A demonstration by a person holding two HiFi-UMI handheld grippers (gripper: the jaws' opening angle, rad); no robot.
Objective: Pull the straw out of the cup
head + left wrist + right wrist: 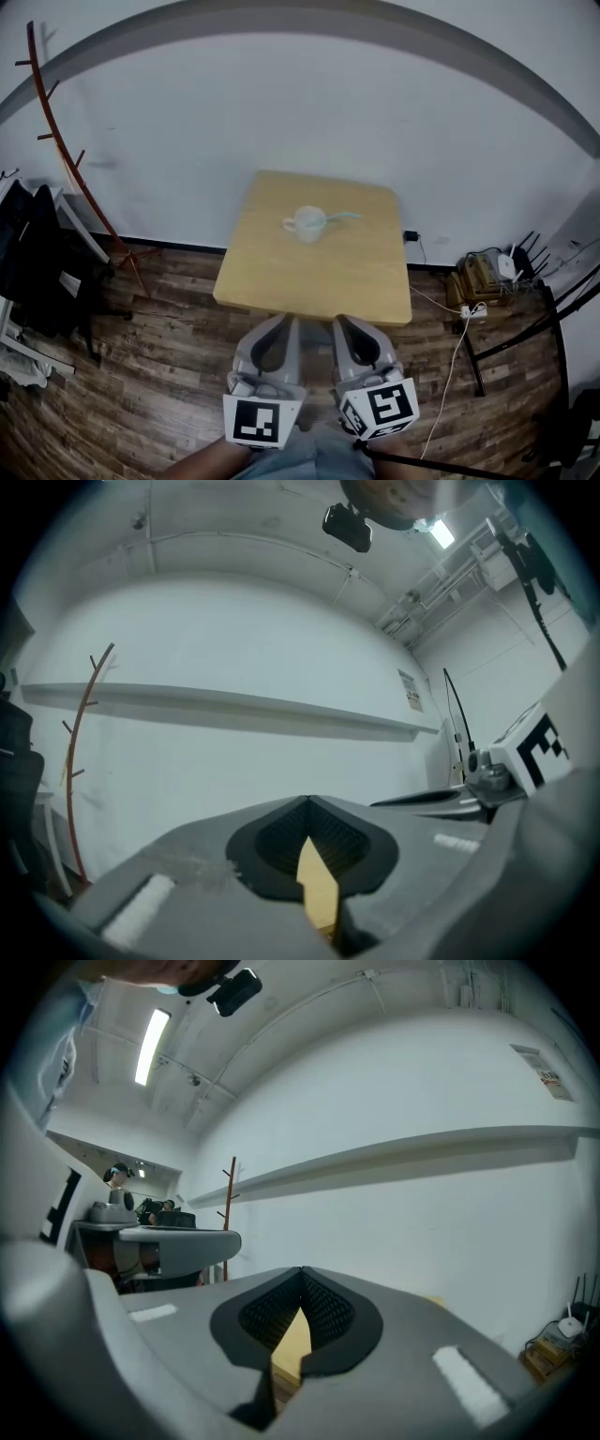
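Holding the left gripper and right gripper level, side by side at 6 o'clock, short of the wooden worktop, each one's jaws pressed together on nothing. Standing toward the worktop's 12 o'clock side, well apart from both: white cup, straw leaning toward 3 o'clock. Flanking at 9 o'clock: coat rack, over plank floor.

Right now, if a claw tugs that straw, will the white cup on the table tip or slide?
The cup looks squat, so it probably won't tip easily. It stands free on the smooth wooden table, so a sideways tug may slide it. The thin straw leans low over its rim, so it likely slips out with little drag.
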